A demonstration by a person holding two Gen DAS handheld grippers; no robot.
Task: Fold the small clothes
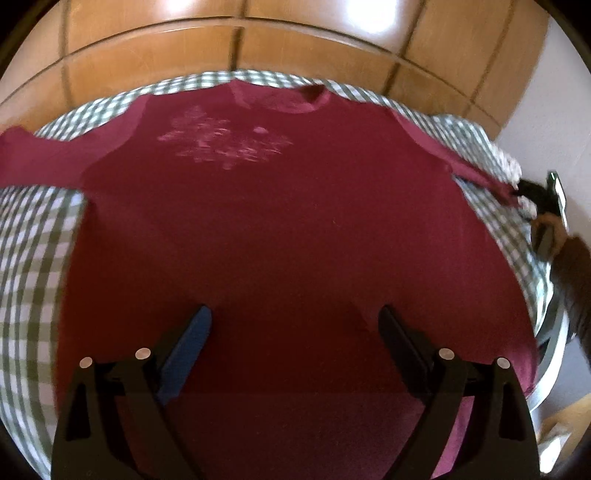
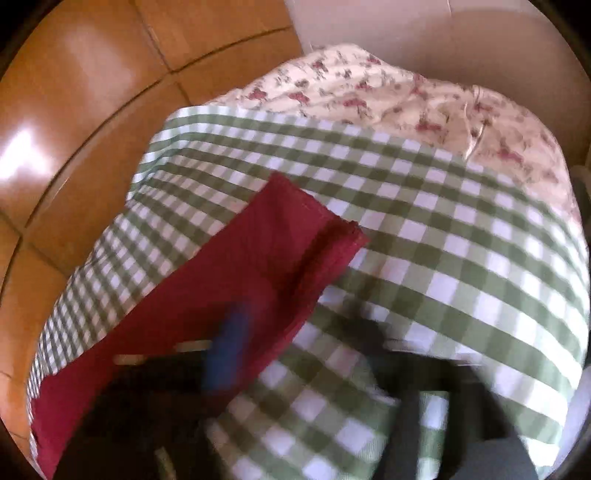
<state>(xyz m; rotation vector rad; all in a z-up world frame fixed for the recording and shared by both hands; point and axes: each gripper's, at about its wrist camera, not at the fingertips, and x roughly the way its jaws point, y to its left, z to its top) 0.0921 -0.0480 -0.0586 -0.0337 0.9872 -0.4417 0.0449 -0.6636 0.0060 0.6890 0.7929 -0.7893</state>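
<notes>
A maroon long-sleeved shirt point(image 1: 295, 221) with a pale print on its chest lies spread flat on a green-and-white checked cloth point(image 1: 29, 258), collar at the far side. My left gripper point(image 1: 295, 310) hovers open over the shirt's lower middle, with nothing between its fingers. In the right wrist view, one maroon sleeve point(image 2: 258, 258) lies stretched out across the checked cloth point(image 2: 443, 240). My right gripper point(image 2: 295, 336) is blurred, its fingers apart; the blue pad point(image 2: 225, 350) is over the sleeve and the other finger over the cloth. It pinches nothing. The right gripper point(image 1: 546, 199) also shows by the sleeve's end.
Wooden panels point(image 1: 258, 40) rise behind the far edge of the checked cloth. A floral quilt point(image 2: 406, 92) lies bunched at the cloth's far right, against a white wall point(image 2: 406, 22). A person's sleeved arm point(image 1: 572, 273) reaches in from the right.
</notes>
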